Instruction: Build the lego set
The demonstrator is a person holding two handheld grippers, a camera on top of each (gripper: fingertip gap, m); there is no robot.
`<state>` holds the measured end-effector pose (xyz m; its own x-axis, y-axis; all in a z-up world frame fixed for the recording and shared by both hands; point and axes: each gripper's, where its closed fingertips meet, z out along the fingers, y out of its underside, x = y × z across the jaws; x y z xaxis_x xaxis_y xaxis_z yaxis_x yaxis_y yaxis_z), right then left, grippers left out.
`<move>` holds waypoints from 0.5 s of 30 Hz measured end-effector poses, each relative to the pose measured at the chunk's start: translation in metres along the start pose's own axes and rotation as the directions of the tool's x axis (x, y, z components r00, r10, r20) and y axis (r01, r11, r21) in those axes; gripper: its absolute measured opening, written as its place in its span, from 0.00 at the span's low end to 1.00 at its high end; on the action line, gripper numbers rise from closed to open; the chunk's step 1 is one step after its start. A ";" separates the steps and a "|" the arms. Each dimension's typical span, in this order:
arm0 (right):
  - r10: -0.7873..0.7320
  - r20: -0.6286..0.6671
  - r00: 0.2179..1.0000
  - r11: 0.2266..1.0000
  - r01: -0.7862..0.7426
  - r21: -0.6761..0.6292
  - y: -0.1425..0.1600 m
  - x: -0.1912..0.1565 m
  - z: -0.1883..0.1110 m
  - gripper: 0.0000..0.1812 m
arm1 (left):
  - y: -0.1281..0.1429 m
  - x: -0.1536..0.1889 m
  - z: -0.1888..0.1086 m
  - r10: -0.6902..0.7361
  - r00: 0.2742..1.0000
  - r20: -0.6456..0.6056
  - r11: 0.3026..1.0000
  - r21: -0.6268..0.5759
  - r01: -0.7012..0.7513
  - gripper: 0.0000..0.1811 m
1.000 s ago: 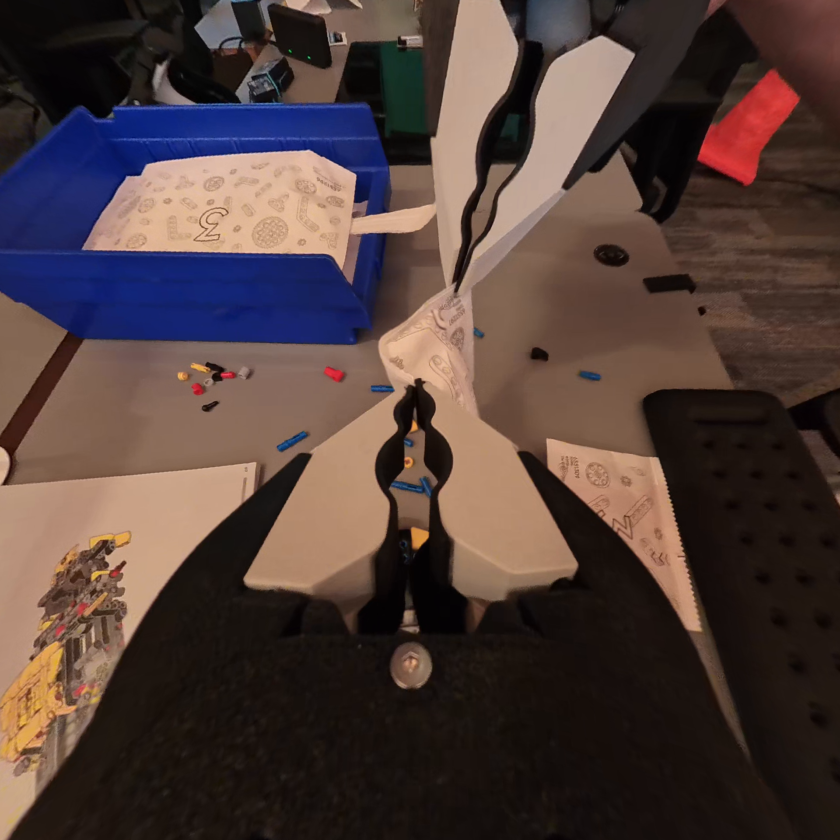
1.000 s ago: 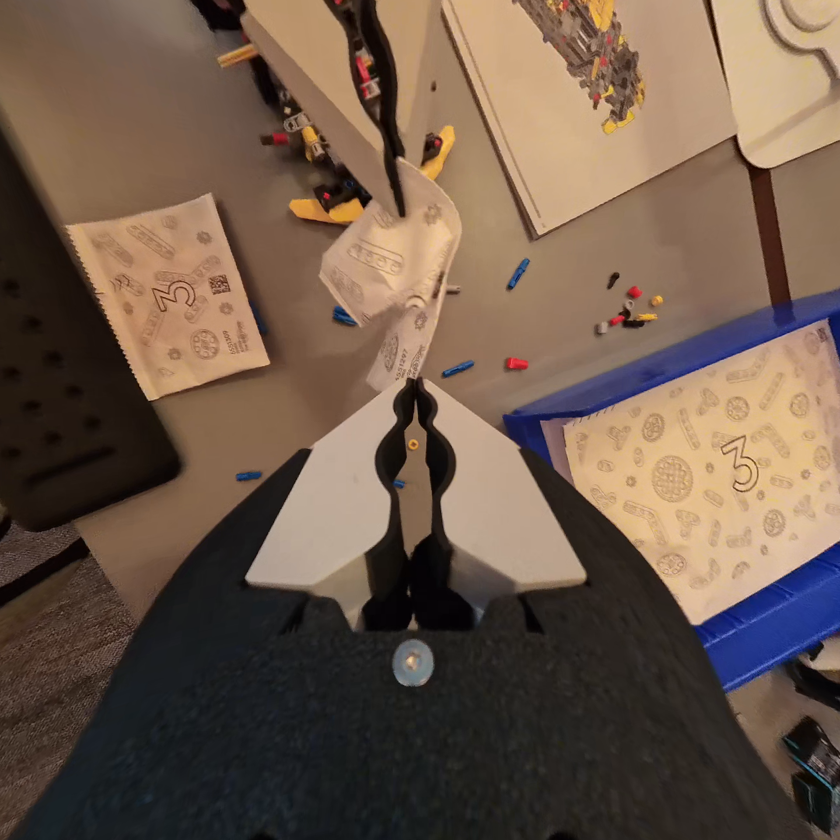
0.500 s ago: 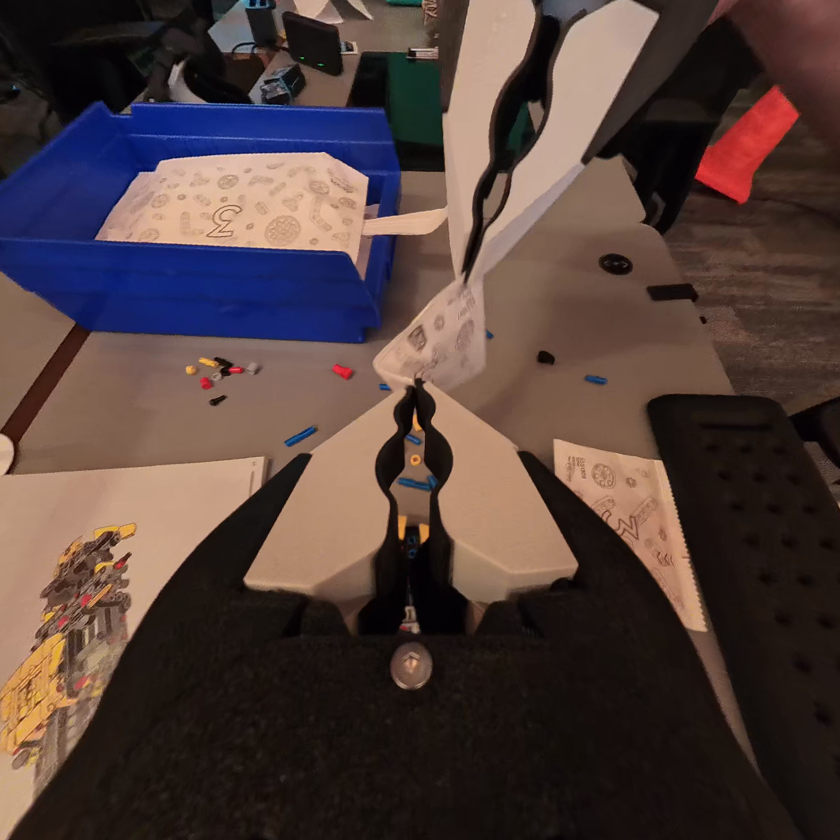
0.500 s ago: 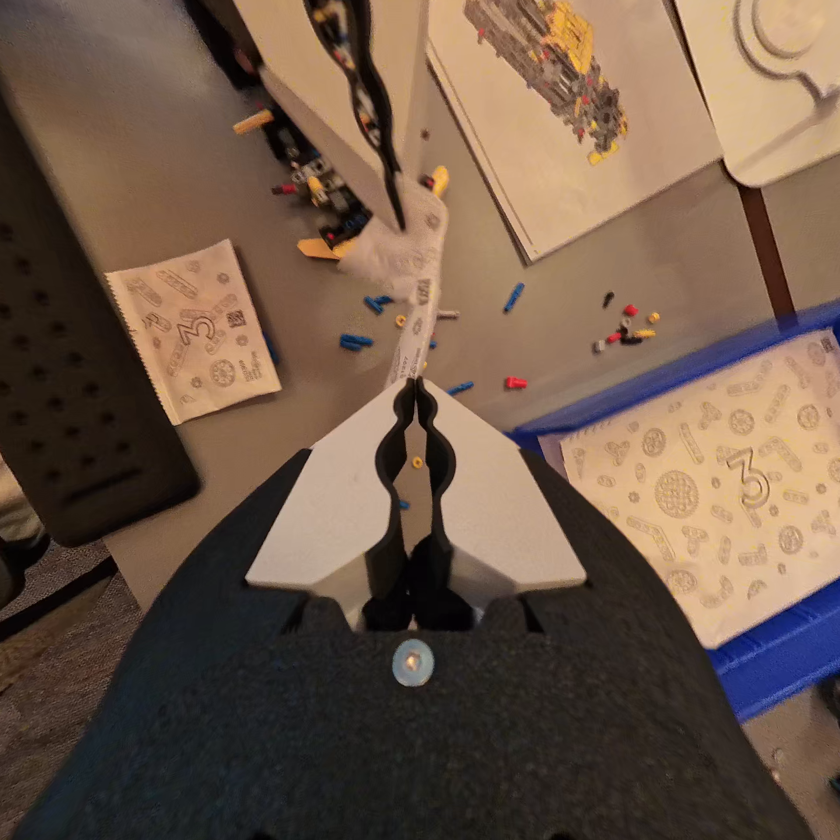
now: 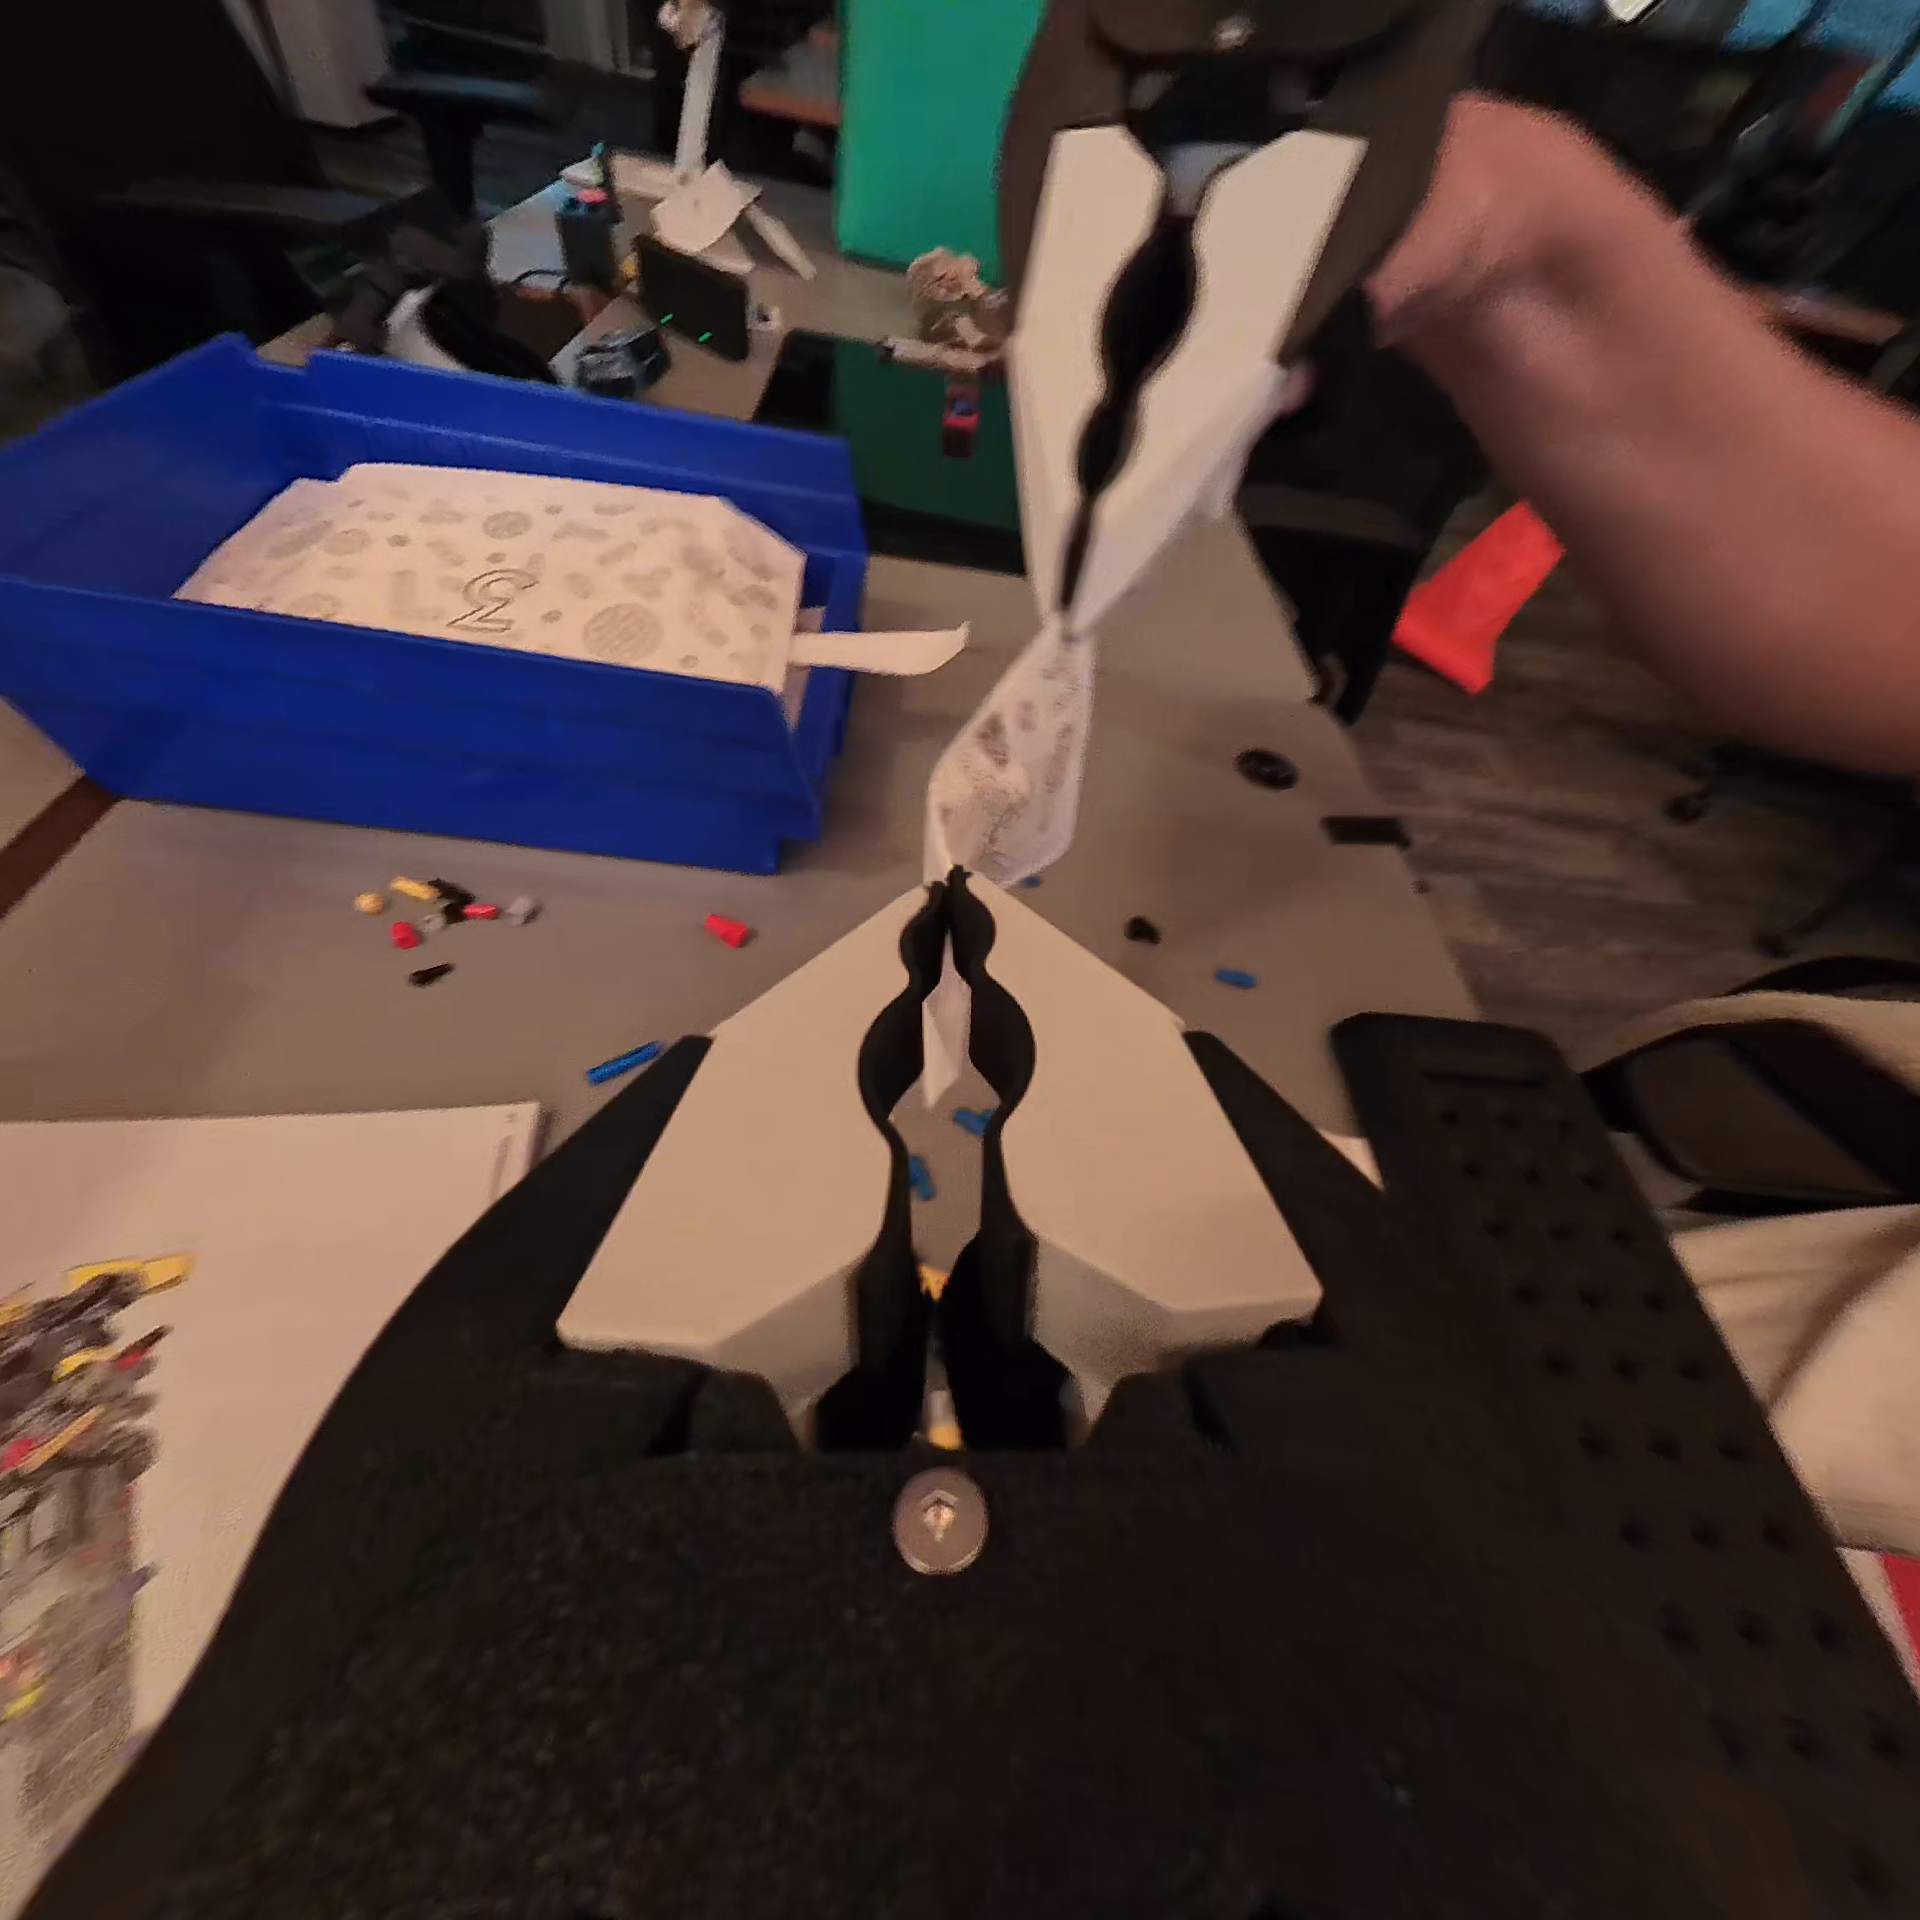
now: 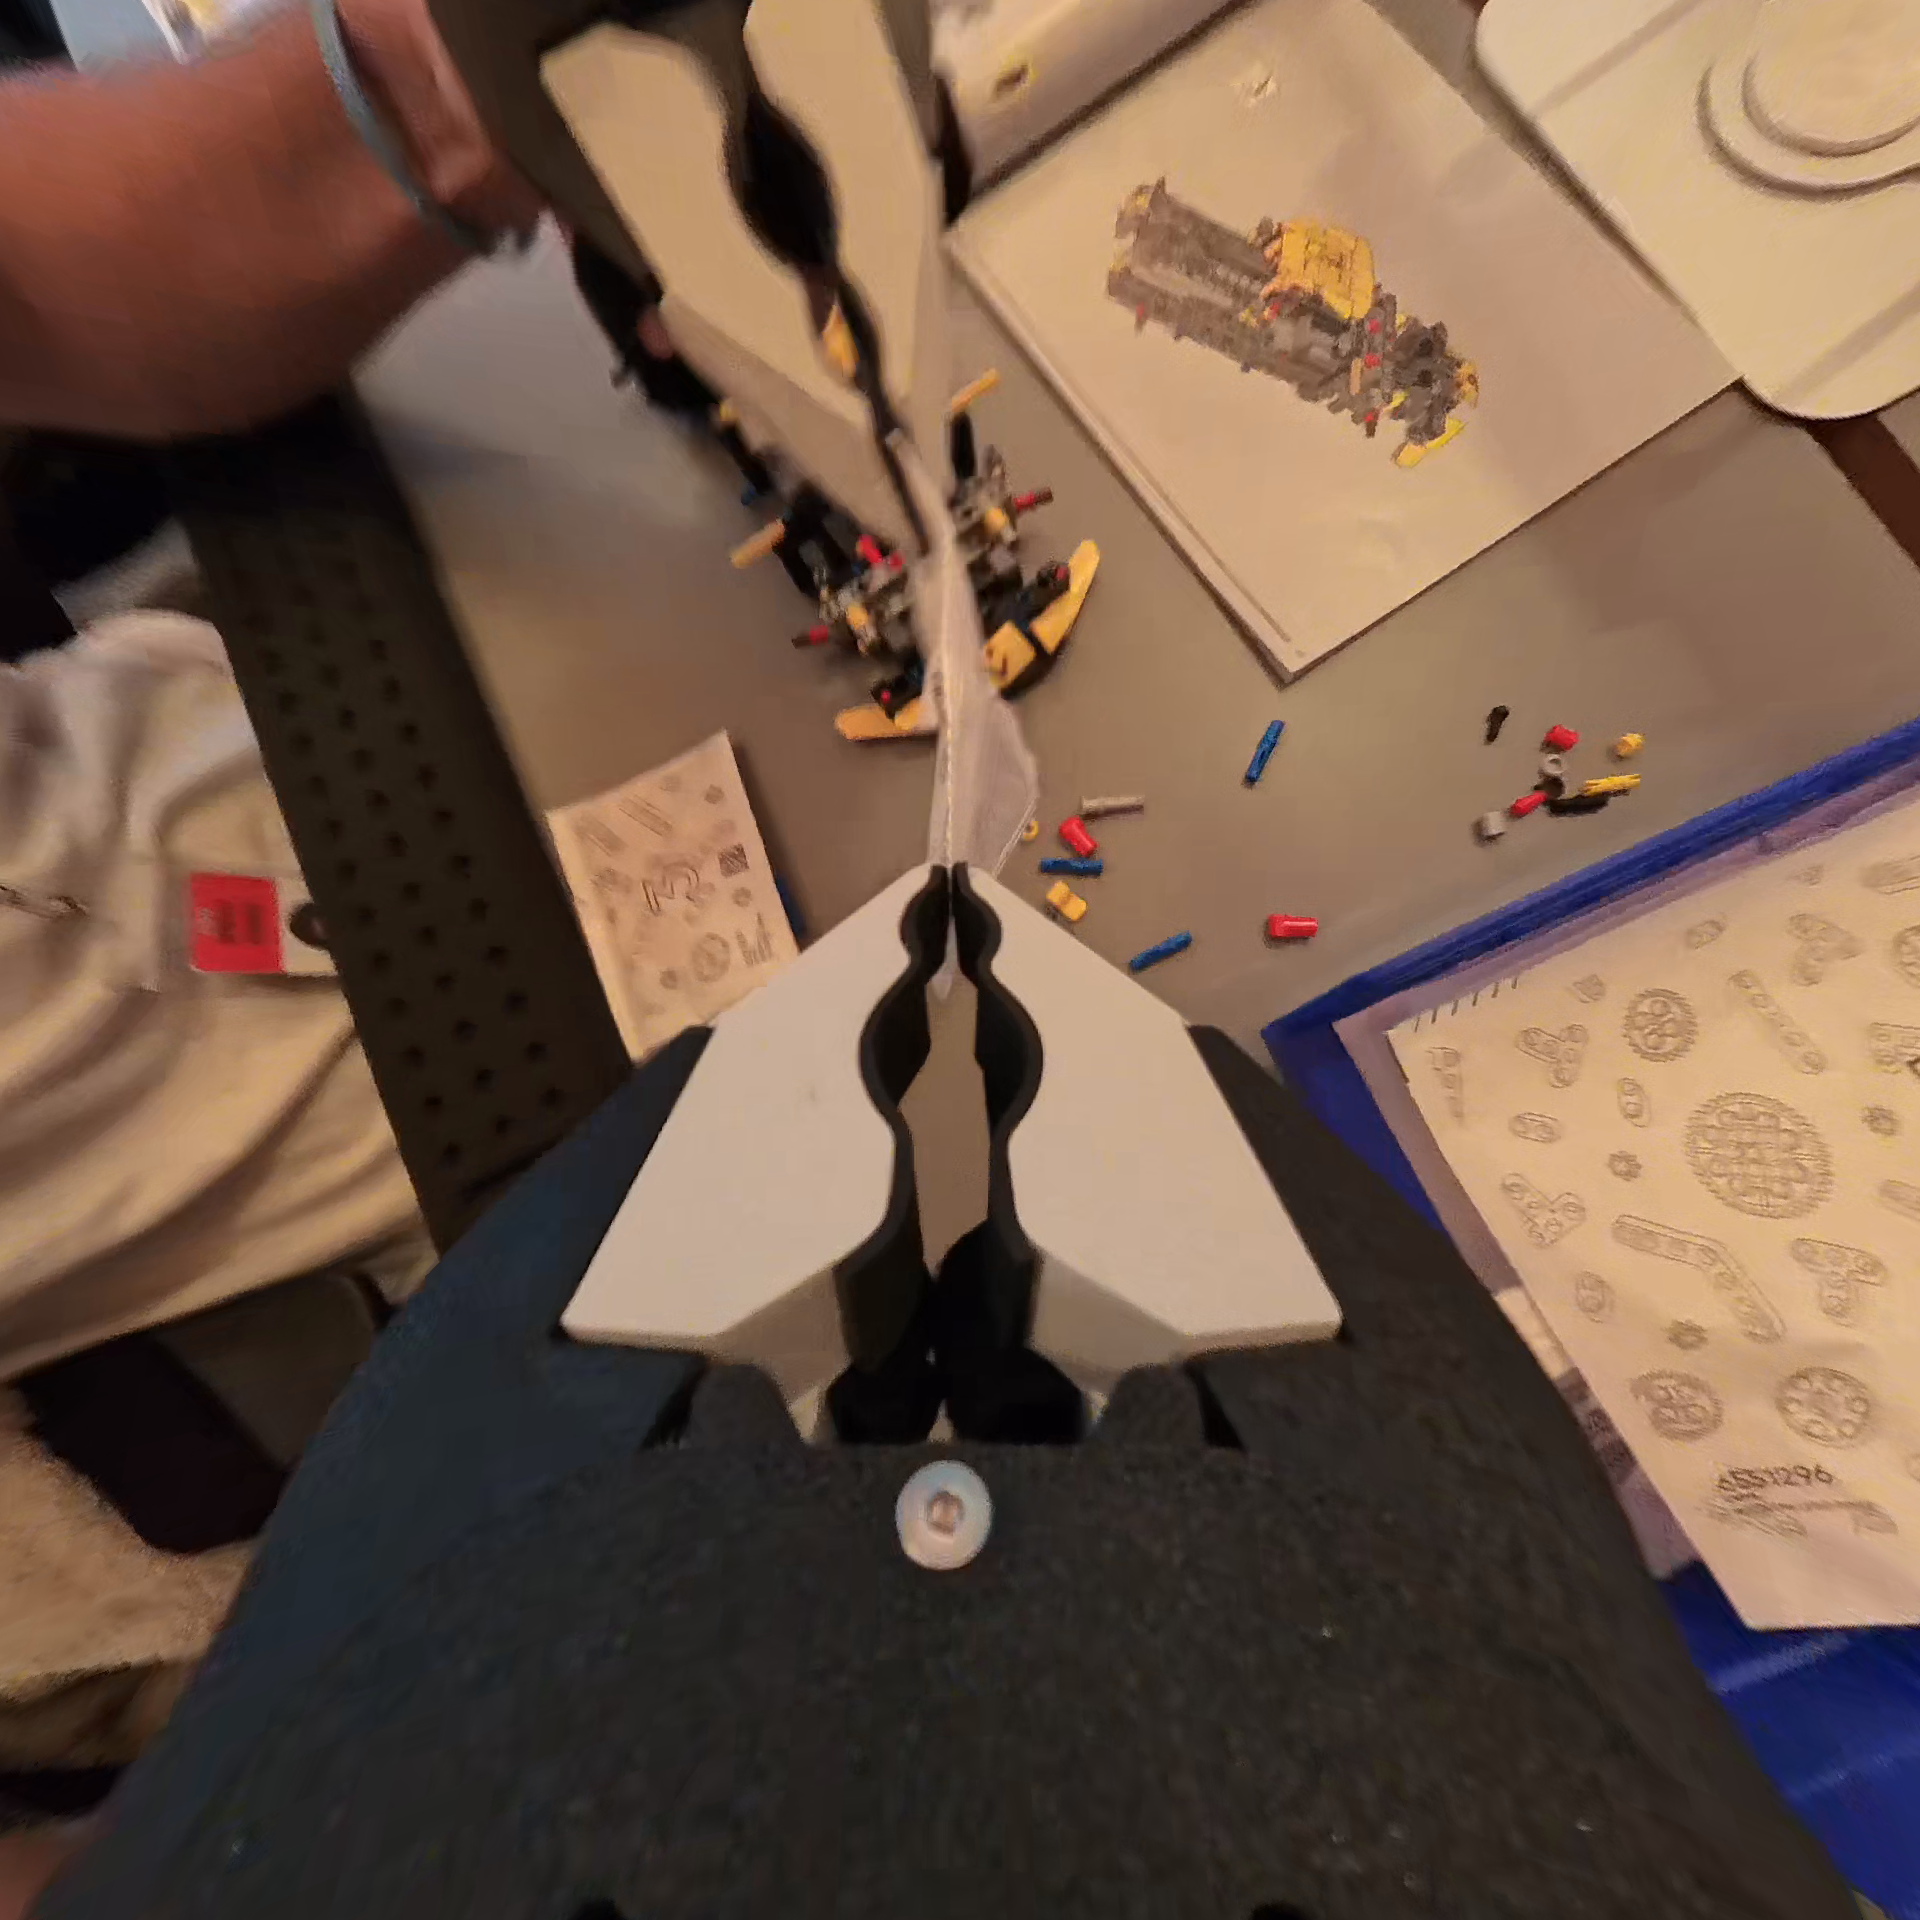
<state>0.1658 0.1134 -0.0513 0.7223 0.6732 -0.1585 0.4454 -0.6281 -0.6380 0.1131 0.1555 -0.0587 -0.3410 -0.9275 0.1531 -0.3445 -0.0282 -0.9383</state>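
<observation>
Stretched taut now, the paper bag (image 5: 1003, 774) hangs above the table (image 5: 208, 997), pinched between left gripper (image 5: 951, 883) and right gripper (image 6: 951, 873). Only the right wrist view shows the half-built model (image 6: 935, 582).

Grey table (image 6: 540, 582) — carries blue bin (image 5: 416, 727), instruction booklet (image 6: 1299, 416), flat paper bag (image 6: 675, 883), part-built yellow-black model (image 6: 935, 603), loose small pieces (image 6: 1558, 779) scattered between.
</observation>
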 end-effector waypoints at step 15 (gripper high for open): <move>0.118 0.232 0.966 0.751 -0.239 0.616 -0.033 -0.001 -0.024 0.29 | -0.046 0.014 -0.041 -0.132 0.957 -0.258 0.934 0.290 0.207 0.00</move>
<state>0.1632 0.1240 -0.0126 0.6271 0.6667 -0.4028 -0.1644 -0.3922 -0.9051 0.0879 0.1593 -0.0010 -0.5065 -0.7879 0.3503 -0.1391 -0.3263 -0.9350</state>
